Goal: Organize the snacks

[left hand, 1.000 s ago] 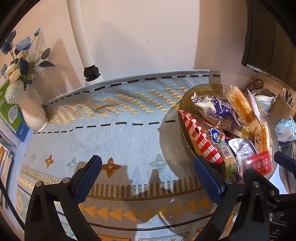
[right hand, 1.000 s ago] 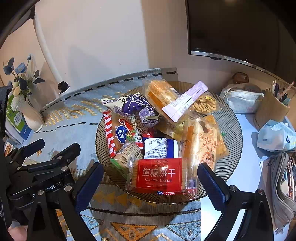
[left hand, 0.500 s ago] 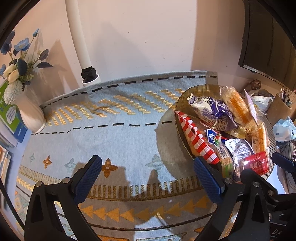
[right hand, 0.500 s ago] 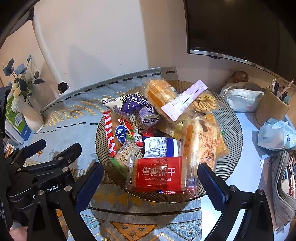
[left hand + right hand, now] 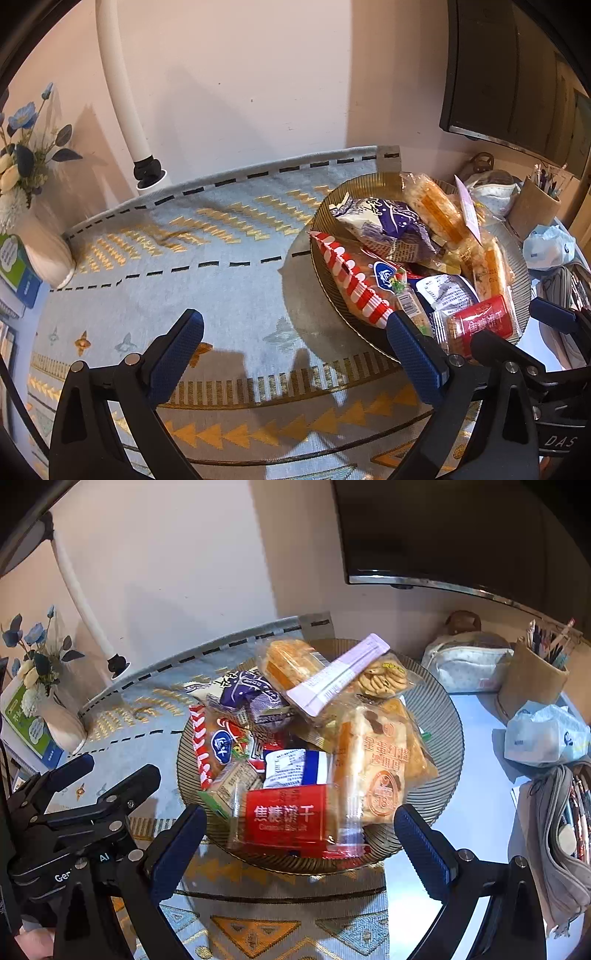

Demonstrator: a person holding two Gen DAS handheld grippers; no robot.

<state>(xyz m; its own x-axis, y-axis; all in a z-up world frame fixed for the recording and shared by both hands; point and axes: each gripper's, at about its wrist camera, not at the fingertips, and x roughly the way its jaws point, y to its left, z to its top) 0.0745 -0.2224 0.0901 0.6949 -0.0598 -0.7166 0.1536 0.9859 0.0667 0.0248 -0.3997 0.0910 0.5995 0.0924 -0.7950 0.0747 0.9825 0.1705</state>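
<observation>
Left wrist view: the left gripper [image 5: 293,356] hangs low over the blue patterned cloth [image 5: 221,280], its jaws spread wide with nothing between them. The round ribbed plate [image 5: 369,184] of snacks sits to the right, with a red-and-white striped packet [image 5: 351,280] near its edge.

Right wrist view: the right gripper [image 5: 299,843] points at the plate [image 5: 443,716], jaws wide apart and holding nothing. A red caramel biscuit packet [image 5: 284,818] lies closest, between the blue pads [image 5: 421,843]. At the bottom left corner is maybe a bit of a hand.
</observation>
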